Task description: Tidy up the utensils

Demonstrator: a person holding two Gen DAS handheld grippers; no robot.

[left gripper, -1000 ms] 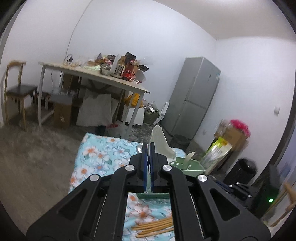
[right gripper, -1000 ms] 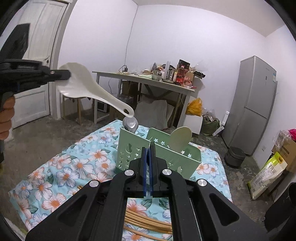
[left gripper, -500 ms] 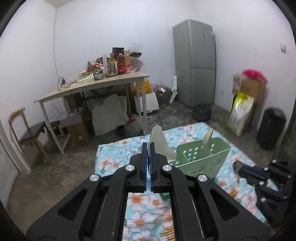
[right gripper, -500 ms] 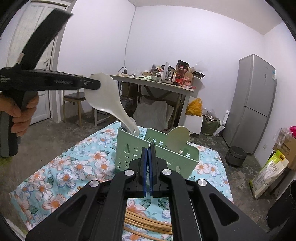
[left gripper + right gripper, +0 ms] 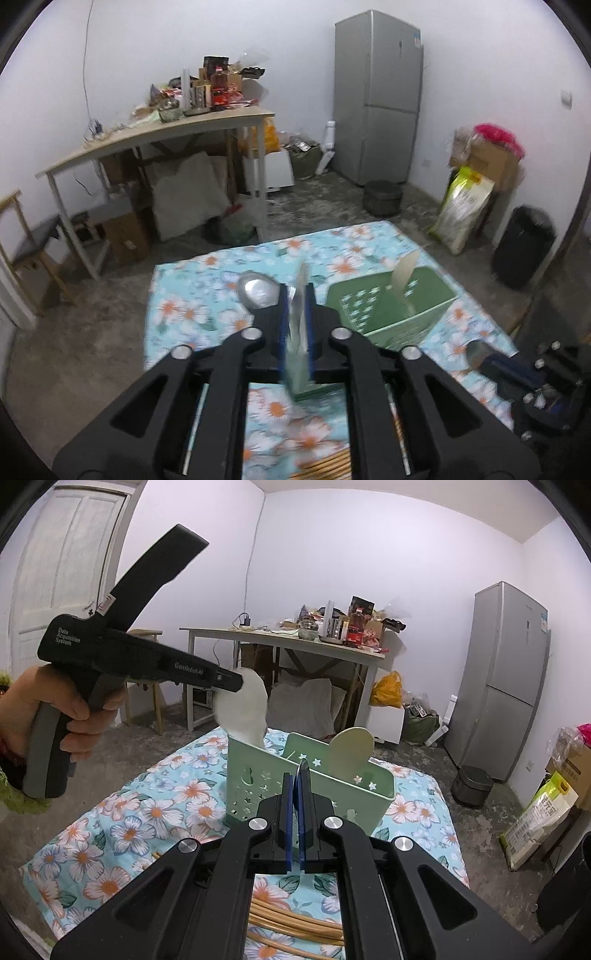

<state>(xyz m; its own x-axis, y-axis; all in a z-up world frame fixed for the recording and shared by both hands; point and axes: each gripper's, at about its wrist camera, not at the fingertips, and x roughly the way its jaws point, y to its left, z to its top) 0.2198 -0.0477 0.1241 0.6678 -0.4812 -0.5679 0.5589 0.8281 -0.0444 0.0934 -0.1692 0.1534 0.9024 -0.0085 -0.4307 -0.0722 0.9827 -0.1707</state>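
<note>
Step in hand: white rice paddle [image 5: 245,709] being lowered into the left compartment of the green caddy [image 5: 332,786] on the floral bench.
Left hand-held gripper [image 5: 236,681]: jaws opening, paddle between them.
Right hand-held gripper [image 5: 295,805]: pressed together, empty.
Next move: withdraw clear (chopsticks [image 5: 291,926] remain nearby).
</note>
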